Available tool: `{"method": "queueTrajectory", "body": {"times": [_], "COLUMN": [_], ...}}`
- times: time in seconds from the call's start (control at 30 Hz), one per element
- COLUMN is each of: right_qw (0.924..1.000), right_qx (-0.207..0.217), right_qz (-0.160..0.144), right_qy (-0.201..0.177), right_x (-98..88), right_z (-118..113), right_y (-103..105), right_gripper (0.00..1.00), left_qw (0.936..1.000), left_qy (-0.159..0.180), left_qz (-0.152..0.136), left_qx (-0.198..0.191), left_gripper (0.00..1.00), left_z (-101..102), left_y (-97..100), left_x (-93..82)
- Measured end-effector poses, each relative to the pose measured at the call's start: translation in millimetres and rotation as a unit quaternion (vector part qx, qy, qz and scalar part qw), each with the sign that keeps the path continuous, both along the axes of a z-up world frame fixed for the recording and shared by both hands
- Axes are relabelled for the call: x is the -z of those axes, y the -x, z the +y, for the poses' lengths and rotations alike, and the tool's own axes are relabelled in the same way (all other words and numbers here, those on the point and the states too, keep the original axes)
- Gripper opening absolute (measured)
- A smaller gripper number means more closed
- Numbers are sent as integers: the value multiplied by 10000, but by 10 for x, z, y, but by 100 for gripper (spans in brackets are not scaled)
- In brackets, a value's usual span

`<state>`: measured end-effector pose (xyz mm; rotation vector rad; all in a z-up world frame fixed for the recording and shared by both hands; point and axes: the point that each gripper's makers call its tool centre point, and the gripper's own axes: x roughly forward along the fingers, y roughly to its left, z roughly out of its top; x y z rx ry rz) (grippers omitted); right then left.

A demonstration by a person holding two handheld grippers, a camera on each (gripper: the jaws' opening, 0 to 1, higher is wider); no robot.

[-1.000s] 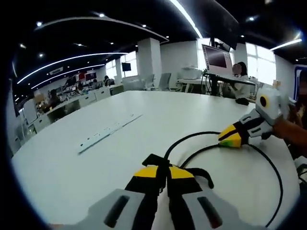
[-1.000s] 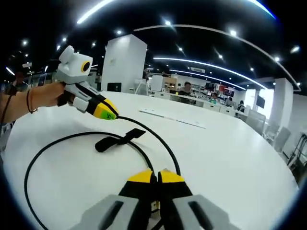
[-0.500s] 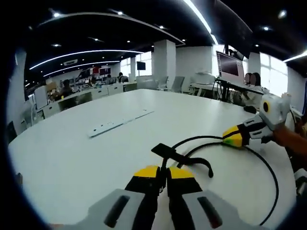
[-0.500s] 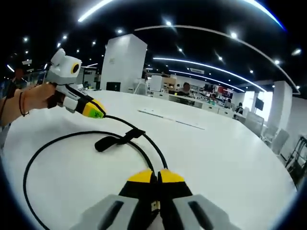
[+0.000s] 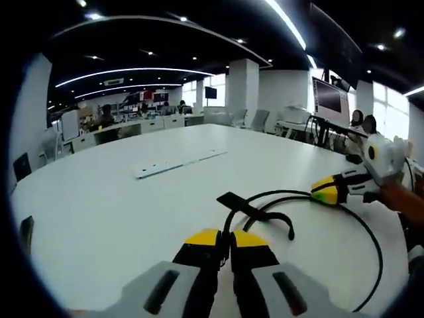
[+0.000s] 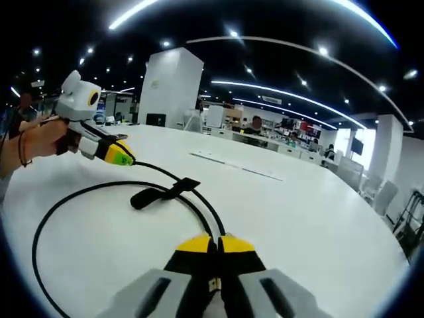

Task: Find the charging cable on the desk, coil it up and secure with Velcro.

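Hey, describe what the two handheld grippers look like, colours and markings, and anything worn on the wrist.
Both the left gripper and the right gripper have light grey bodies with dark slots, black jaws and yellow tips. Seen from the side, the tips shade to green. A dark band circles the person's wrist behind the left gripper.

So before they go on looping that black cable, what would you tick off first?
1. Left tongs shut on cable: ok.
2. Right tongs shut on cable: ok.
3. Cable forms one open loop on the table, no knots: ok.
4. Velcro strap on the cable, lying open: ok, not yet wrapped.
5. Cable ends free: cannot tell, they are hidden by the tongs.
6. White strip lies apart from the loop: ok.
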<state>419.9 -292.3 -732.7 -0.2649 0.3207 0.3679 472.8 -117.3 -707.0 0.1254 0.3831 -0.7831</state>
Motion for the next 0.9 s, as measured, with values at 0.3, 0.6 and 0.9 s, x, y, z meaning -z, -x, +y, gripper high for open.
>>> {"method": "queueTrajectory", "body": {"times": [0.3,0.6,0.9], "right_qw": [10000,10000,10000], "right_qx": [-6,-16,-13], "right_qz": [-40,-51,-74], "right_qy": [-13,-9,2], "right_x": [-2,-6,-10], "right_z": [2,3,9], "right_y": [1,-3,-2], "right_gripper": [6,6,6], "left_qw": [9999,9995,9989], "left_qy": [54,159,238], "left_qz": [-5,95,227], "left_qx": [-129,-242,-336], "left_gripper": [7,7,7], "left_z": [55,87,128], "left_y": [72,138,234], "left_x": [27,77,140]}}
